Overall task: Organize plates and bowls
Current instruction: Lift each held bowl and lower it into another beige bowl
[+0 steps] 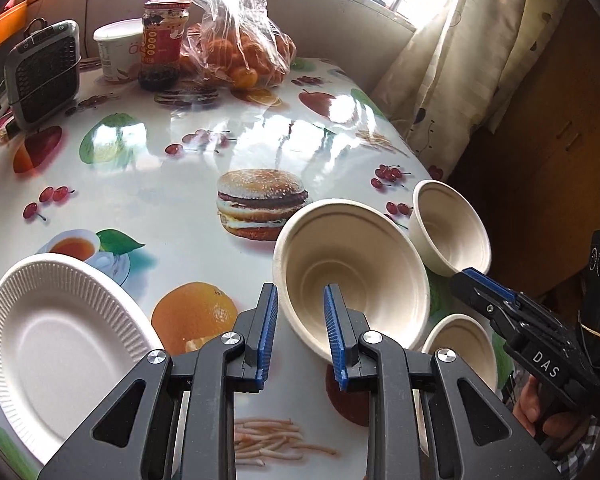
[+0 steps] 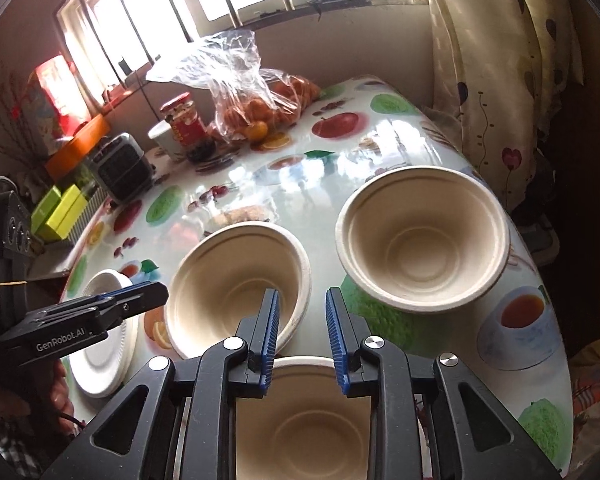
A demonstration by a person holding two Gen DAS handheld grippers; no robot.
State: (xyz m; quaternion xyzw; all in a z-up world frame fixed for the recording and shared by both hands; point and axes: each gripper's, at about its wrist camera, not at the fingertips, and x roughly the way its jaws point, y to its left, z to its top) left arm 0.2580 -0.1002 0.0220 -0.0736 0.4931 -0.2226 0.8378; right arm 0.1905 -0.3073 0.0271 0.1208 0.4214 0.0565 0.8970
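Three beige paper bowls stand upright on the fruit-print table [image 1: 204, 148]: a middle one [image 1: 352, 276] [image 2: 236, 292], a far one [image 1: 450, 232] [image 2: 422, 236], and a near one [image 1: 464, 352] [image 2: 304, 420]. A white ridged paper plate [image 1: 56, 348] [image 2: 104, 348] lies at the left. My left gripper [image 1: 300, 332] is open and empty, its jaws either side of the middle bowl's near rim. My right gripper [image 2: 302, 336] is open and empty, above the near bowl; it also shows in the left wrist view [image 1: 484, 284].
At the table's far end are a clear bag of oranges [image 1: 244, 48], a red-labelled jar [image 1: 162, 44], a white tub [image 1: 118, 52] and a small grey heater [image 1: 44, 72]. A curtain [image 1: 452, 60] hangs beyond the right edge.
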